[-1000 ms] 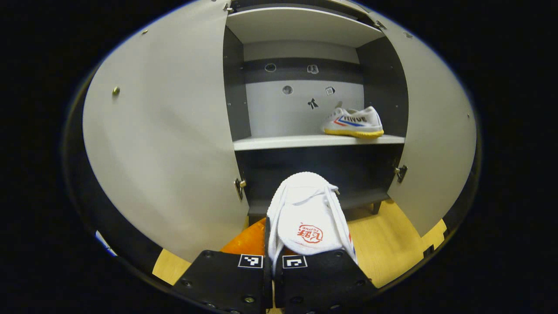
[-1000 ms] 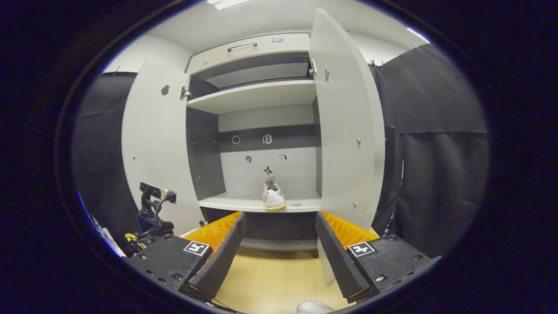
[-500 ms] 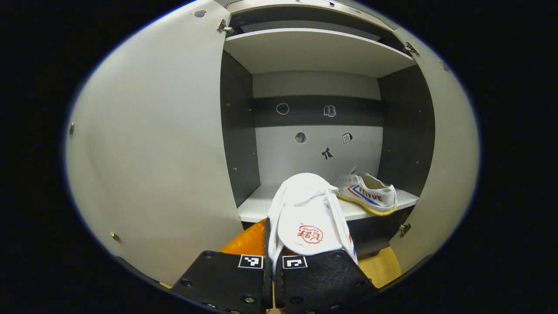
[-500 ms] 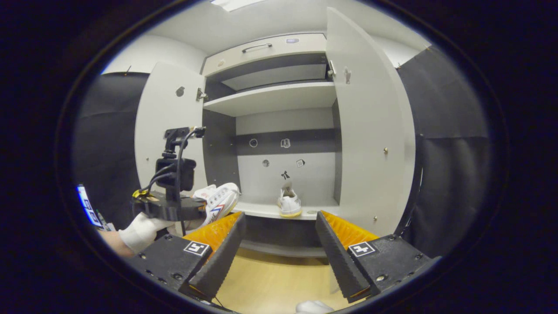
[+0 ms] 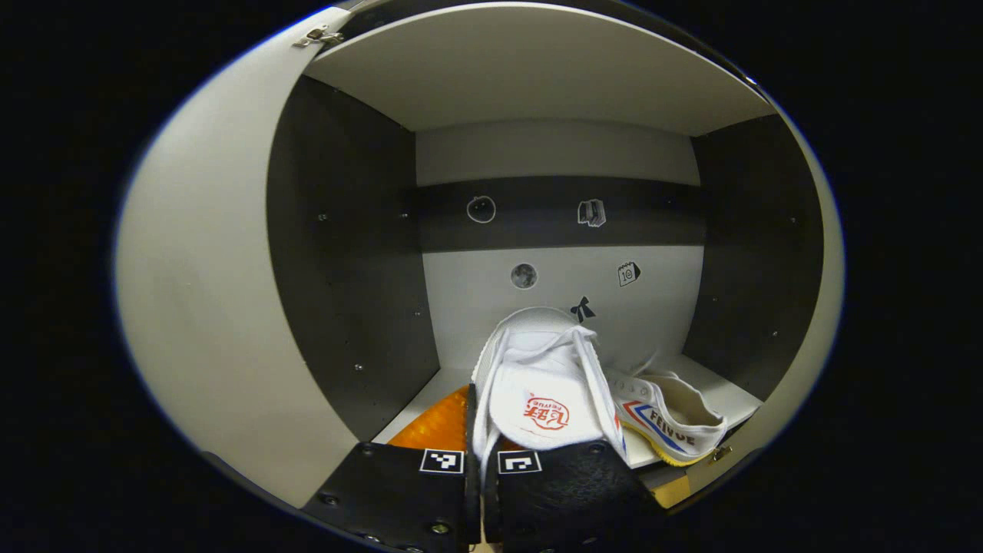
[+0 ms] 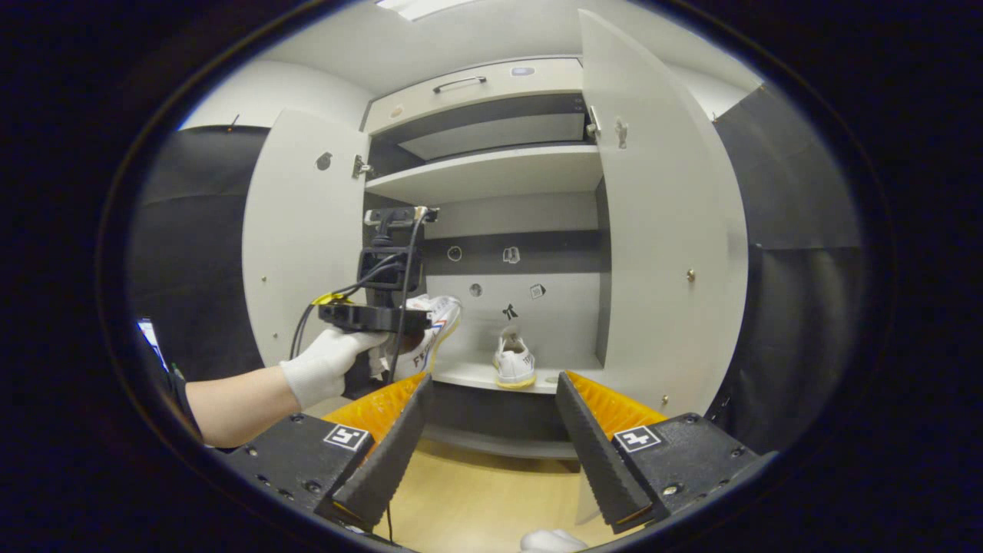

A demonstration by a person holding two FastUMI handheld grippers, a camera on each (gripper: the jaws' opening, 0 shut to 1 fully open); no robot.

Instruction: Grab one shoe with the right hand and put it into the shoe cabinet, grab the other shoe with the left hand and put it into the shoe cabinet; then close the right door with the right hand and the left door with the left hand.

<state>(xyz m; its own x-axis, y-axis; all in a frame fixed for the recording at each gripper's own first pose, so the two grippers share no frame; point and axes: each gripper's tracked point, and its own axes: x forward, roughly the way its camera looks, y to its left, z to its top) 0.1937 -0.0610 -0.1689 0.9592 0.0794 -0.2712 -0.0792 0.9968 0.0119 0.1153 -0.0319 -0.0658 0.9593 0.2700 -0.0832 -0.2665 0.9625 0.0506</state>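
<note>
Shoe in left gripper (image 5: 482,461): second shoe (image 5: 537,384) pinched between closed fingers, toe forward, so it enters the cabinet (image 5: 345,253) nose-first.
Shoe position: raised at the shelf (image 5: 430,388) front edge, at 9 o'clock of the first shoe (image 5: 668,418); that side of the shelf is free.
First shoe: already on the shelf, toward its 3 o'clock end, leaving room beside it.
Right gripper (image 6: 491,453): fingers spread wide, holding nothing; hangs back facing the cabinet, judged clear of the left hand (image 6: 326,365).
Doors: left door (image 6: 303,246) and right door (image 6: 660,253) both swung open for access.
Stage: judged placement of second shoe; doors remain to be closed.
</note>
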